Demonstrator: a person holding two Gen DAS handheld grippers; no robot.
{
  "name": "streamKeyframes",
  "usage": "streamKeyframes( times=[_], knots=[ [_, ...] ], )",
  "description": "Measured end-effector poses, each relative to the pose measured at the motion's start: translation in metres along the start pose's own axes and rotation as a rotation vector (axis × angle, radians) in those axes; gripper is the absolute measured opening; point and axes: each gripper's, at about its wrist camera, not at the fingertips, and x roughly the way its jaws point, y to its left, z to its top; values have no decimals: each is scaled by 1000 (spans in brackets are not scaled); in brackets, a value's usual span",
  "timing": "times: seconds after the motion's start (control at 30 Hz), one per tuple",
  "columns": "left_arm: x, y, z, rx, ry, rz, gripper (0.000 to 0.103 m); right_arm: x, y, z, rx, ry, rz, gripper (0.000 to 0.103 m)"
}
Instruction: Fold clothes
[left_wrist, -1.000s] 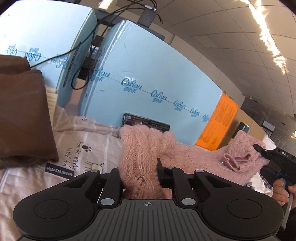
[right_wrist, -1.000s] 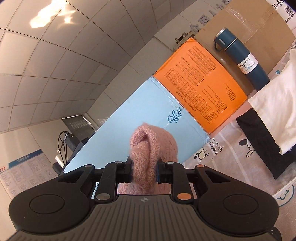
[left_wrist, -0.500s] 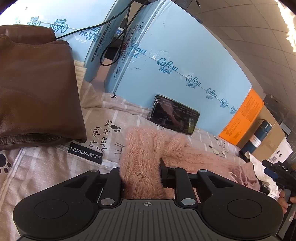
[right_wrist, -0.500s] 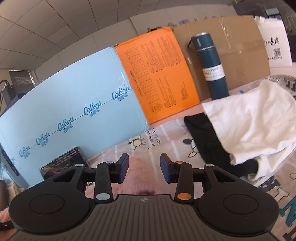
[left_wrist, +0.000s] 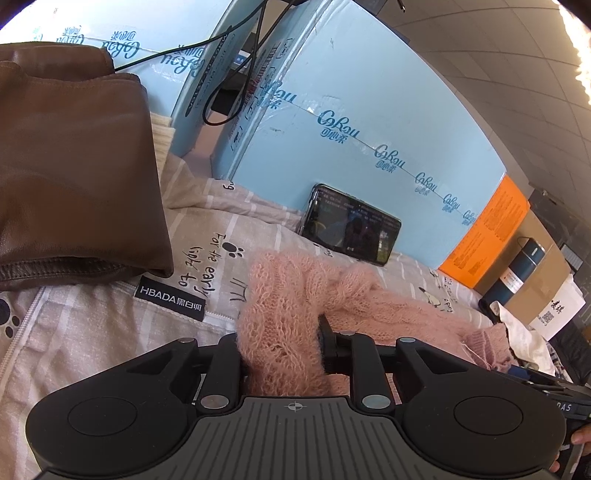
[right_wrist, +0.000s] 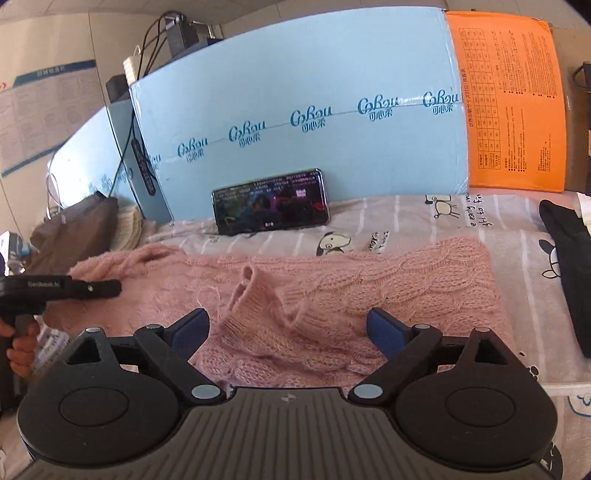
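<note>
A fuzzy pink knit sweater lies spread across the striped cartoon-print bedsheet, one cuffed sleeve folded over its middle. My left gripper is shut on a bunched end of the sweater, low over the sheet; it also shows at the left of the right wrist view. My right gripper is wide open and empty, just above the sweater's near edge.
A folded brown leather jacket lies at the left. A phone leans on blue foam boards at the back. Black and white clothes lie at the right, with an orange sheet and a blue bottle behind.
My right gripper let go of the sweater, opened wide and dropped down over it. My left gripper lowered its held end toward the sheet.
</note>
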Motion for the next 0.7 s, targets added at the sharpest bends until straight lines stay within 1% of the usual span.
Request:
streamKeyframes(
  times=[0.13,0.2,0.23,0.27,0.3,0.37,0.4,0.47,0.5,0.57,0.7],
  knots=[
    [0,0,0,-1,2,-1,21,8,2,-4,-29,30,-55,92],
    [0,0,0,-2,3,-1,21,12,4,-6,-44,45,-83,88],
    [0,0,0,-3,3,0,21,14,4,-7,-51,52,-97,81],
    [0,1,0,-3,4,0,21,16,5,-8,-58,60,-111,70],
    [1,1,0,-3,4,0,21,18,5,-9,-66,67,-124,66],
    [1,1,-1,-1,6,3,21,21,6,-10,-78,77,-149,52],
    [1,0,-1,1,7,5,21,20,6,-10,-78,67,-155,48],
    [1,0,-2,7,6,7,21,16,5,-8,-78,41,-173,29],
    [1,-1,-2,11,3,7,21,14,4,-6,-73,24,-184,25],
    [1,-2,-2,21,1,3,21,6,-3,-1,-38,-32,-210,22],
    [0,-5,-3,37,-7,-8,18,-18,-25,10,51,-179,-291,22]
  ],
)
